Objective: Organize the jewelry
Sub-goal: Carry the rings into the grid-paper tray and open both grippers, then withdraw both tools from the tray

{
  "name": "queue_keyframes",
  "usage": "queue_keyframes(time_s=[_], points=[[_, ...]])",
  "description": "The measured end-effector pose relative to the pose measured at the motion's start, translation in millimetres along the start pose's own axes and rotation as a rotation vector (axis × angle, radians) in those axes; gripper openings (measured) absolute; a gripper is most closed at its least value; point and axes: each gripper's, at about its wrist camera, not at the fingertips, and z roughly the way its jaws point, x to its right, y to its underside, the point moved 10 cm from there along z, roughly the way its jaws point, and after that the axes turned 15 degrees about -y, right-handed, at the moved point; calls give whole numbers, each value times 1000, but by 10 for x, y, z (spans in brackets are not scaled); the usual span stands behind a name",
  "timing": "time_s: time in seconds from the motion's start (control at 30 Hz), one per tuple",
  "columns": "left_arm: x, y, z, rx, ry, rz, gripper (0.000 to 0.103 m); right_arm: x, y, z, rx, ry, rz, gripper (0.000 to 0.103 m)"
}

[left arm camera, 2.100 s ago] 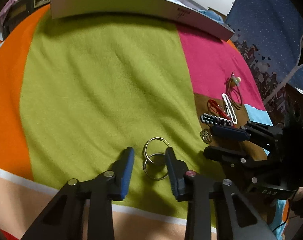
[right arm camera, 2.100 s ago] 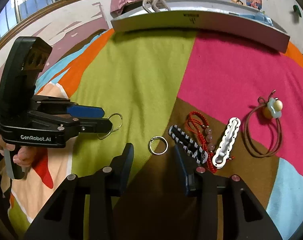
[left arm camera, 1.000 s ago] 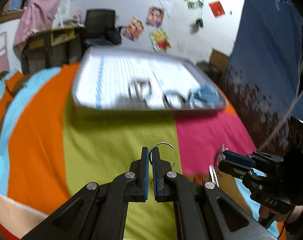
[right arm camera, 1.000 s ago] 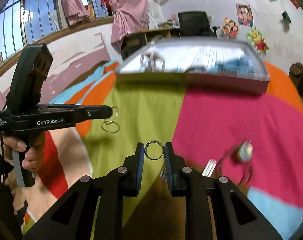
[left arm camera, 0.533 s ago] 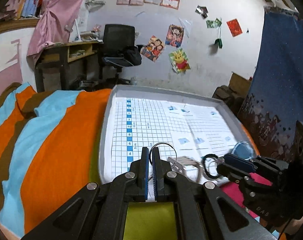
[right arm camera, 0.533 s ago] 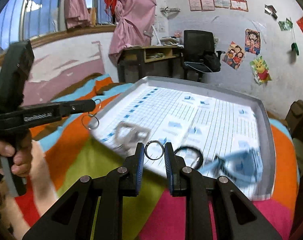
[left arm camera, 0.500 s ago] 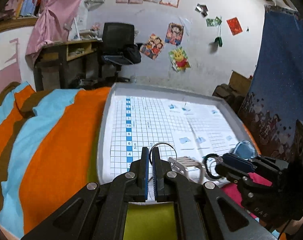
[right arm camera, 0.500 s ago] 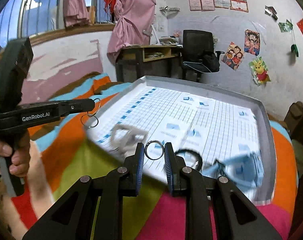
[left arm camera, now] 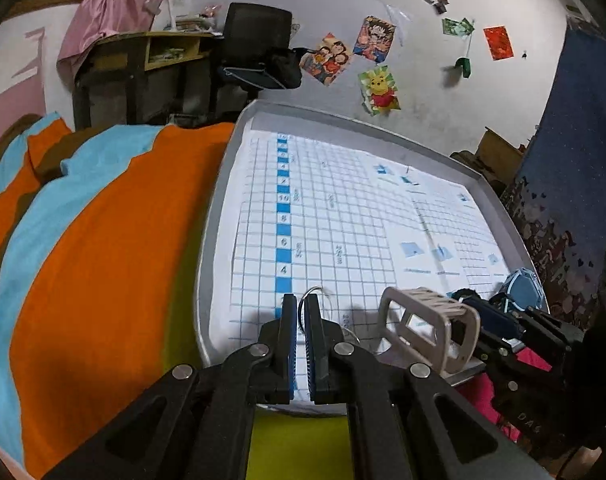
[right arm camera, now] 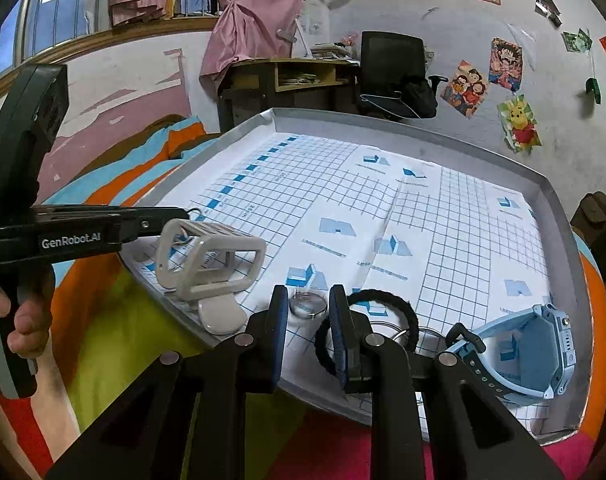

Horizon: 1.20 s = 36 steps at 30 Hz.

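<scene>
A grey tray (left arm camera: 219, 184) lined with blue grid paper lies on the striped blanket; it also shows in the right wrist view (right arm camera: 559, 216). My left gripper (left arm camera: 299, 312) is shut on a pair of linked silver rings (left arm camera: 315, 294), held over the tray's near left corner. My right gripper (right arm camera: 306, 300) is slightly parted; a small silver ring (right arm camera: 307, 305) lies on the paper between its fingers. I cannot tell whether the fingers still touch it.
In the tray sit a white watch stand (right arm camera: 207, 260), a black hair band (right arm camera: 387, 300) and a light blue watch (right arm camera: 531, 352). The left gripper (right arm camera: 187, 213) reaches in behind the stand. A desk and chair stand beyond the bed.
Both grippers have moved lower and closer over the tray's near edge. The right fingers have parted a little and the small ring now rests on the paper.
</scene>
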Motion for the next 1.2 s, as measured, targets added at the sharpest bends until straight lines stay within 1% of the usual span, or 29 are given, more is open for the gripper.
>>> queue_keyframes(time_s=[0.03,0.1,0.13,0.2,0.23,0.27,0.3,0.37,0.43,0.47,0.5,0.53,0.57,0.6,0.67,0.73,0.8,0.83,0.9,1.0,1.13,1.2], points=[[2,10,-1,1,1,2,4,12,4,4,1,1,6,22],[1,16,-5,9,-11,16,5,32,-6,17,7,2,17,30],[7,11,-11,13,-14,20,6,41,-6,5,13,4,20,31],[30,14,-43,21,-12,22,12,37,-8,-21,21,10,17,31],[27,8,-64,26,-12,20,21,32,-10,-40,27,11,15,31],[20,5,-106,44,-19,10,33,30,-17,-58,33,13,13,31],[5,-9,-154,64,-23,-7,39,17,-32,-95,43,17,8,31],[-36,-39,-265,111,-26,-37,74,9,-61,-164,64,29,0,31],[-85,-110,-487,210,-35,-75,81,2,-107,-261,92,40,-8,31],[-87,-137,-579,241,-31,-83,84,-6,-125,-304,105,45,-11,35],[-83,-162,-659,260,-27,-87,85,-16,-155,-366,122,52,-18,43],[-91,-173,-708,273,-28,-90,88,-27,-185,-432,141,58,-24,46],[-97,-192,-817,303,-32,-98,90,-38,-216,-508,161,63,-26,49],[-93,-198,-904,326,-29,-101,93,-55,-242,-599,185,68,-26,49],[-82,-213,-1075,368,-27,-107,101,-63,-284,-745,216,83,-27,50],[-62,-200,-1243,408,-26,-112,103,-72,-323,-908,250,90,-25,55],[-26,-177,-1396,436,-25,-106,103,-89,-348,-1094,289,99,-18,66],[-15,-163,-1465,450,-31,-105,103,-91,-367,-1172,302,97,-17,67],[7,-124,-1585,468,-38,-105,103,-110,-371,-1340,328,101,-13,76],[40,-16,-1794,493,-44,-108,103,-153,-336,-1599,370,96,-6,83],[67,180,-2002,507,-50,-105,103,-217,-217,-1931,404,95,-6,86],[79,295,-2102,509,-58,-102,103,-257,-138,-2109,419,98,-6,91]])
